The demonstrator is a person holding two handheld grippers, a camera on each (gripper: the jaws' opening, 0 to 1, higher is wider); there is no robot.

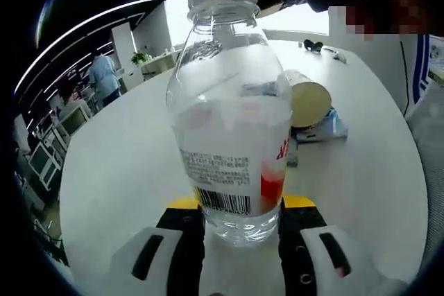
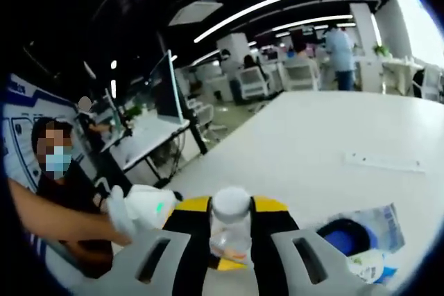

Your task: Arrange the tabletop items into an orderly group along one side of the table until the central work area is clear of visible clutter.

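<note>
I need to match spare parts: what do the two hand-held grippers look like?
Both look alike. The left hand-held gripper has two pale grey jaws, each with a dark slot, on a black body with a yellow band behind. The right hand-held gripper shows the same grey slotted jaws, black body and yellow band.

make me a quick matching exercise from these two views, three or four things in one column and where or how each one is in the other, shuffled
Things:
1. clear bottle
2. cardboard tube
3. bottle cap
4. left hand-held gripper

Places or states:
A. lying on its side on the white table, behind the bottle
B. white, between the jaws of the right hand-held gripper
C. upright, with a barcode label
D. clamped on the bottle's base

Pairs: 1-C, 2-A, 3-B, 4-D
</note>
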